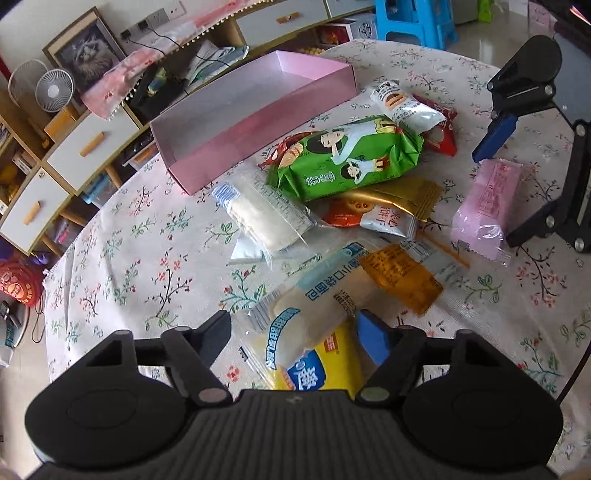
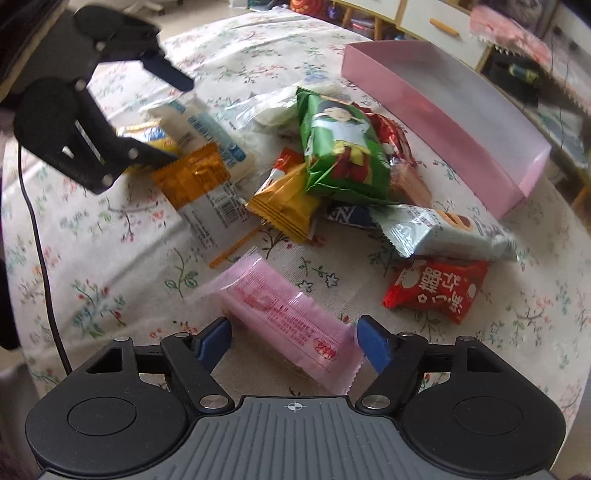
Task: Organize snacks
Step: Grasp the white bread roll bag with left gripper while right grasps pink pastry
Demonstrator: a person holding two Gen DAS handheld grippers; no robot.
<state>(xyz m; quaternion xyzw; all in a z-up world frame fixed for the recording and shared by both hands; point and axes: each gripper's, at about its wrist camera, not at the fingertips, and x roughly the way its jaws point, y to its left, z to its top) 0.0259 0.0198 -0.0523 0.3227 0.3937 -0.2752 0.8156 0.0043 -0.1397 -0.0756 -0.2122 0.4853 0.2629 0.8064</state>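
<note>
A pile of snack packets lies on the flowered tablecloth beside an empty pink box [image 1: 258, 110], which also shows in the right wrist view [image 2: 443, 122]. My left gripper [image 1: 295, 332] is open, its fingers on either side of a clear bread packet [image 1: 317, 302] and a yellow packet [image 1: 332, 365]. My right gripper [image 2: 293, 338] is open around a pink packet [image 2: 288, 317], also seen from the left [image 1: 487, 206]. A green packet [image 1: 347, 158] tops the pile. The left gripper [image 2: 162, 118] appears in the right view, the right gripper [image 1: 517, 177] in the left view.
Around the pile lie an orange packet [image 2: 192, 177], a gold packet [image 2: 284, 206], a pale blue-white packet [image 2: 443, 232] and a red packet [image 2: 436, 288]. Beyond the round table stand cabinets with white drawers [image 1: 92, 147], small fans [image 1: 55, 90] and a blue stool [image 1: 417, 18].
</note>
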